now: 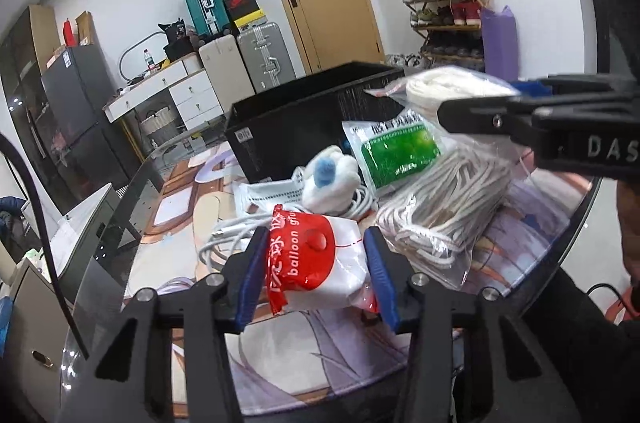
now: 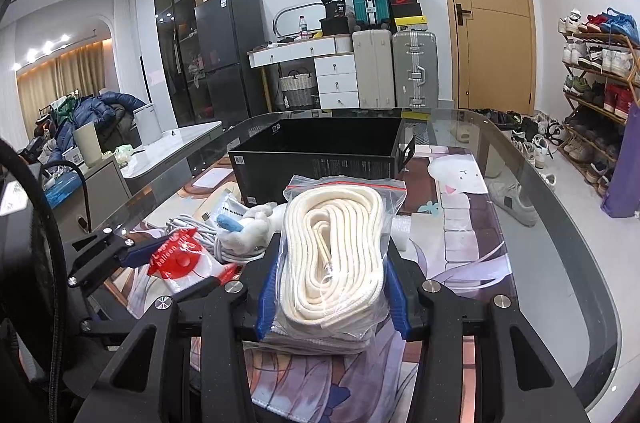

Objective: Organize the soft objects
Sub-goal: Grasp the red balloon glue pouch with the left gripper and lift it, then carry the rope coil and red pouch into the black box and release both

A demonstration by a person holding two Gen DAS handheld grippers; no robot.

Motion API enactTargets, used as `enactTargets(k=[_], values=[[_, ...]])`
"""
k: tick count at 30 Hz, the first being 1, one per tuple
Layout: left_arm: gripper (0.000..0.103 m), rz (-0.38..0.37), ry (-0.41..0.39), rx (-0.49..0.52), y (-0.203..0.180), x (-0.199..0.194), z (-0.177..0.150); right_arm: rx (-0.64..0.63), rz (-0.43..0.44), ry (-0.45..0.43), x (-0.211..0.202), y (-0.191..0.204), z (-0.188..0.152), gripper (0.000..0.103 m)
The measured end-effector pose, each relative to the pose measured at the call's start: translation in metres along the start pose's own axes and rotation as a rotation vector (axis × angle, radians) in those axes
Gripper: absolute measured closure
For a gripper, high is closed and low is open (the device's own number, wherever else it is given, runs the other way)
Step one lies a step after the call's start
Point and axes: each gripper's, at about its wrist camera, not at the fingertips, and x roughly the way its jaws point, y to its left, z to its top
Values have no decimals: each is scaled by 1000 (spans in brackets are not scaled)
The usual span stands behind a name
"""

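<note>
A red-and-white packet marked "balloon glue" (image 1: 316, 255) lies on the printed mat (image 1: 320, 351) of the glass table. My left gripper (image 1: 320, 281) is shut on it, one blue pad pressing each side. The same grip shows at the left of the right wrist view, left gripper (image 2: 180, 265) around the packet (image 2: 176, 259). My right gripper (image 2: 332, 287) is shut on a clear zip bag of thick white rope (image 2: 336, 235), held a little above the mat. In the left wrist view this bag (image 1: 444, 83) hangs from the right gripper (image 1: 476, 99) near an open black box (image 1: 304, 127).
Behind the packet lie a white plush toy with a blue spot (image 1: 332, 179), a coiled white cable (image 1: 228, 239), a green-labelled packet (image 1: 396, 151) and a bag of thin white cord (image 1: 440, 211). The black box (image 2: 320, 159) stands mid-table. The glass table edge (image 2: 576, 223) curves at the right.
</note>
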Motion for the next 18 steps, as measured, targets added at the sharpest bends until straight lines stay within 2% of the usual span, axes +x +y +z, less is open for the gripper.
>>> enactTargets(k=[8, 18], values=[[56, -71, -52, -116, 30, -17, 10, -12, 11, -17, -5, 5, 8, 57], [56, -140, -91, -229, 65, -15, 39, 2, 34, -33, -11, -6, 30, 57]])
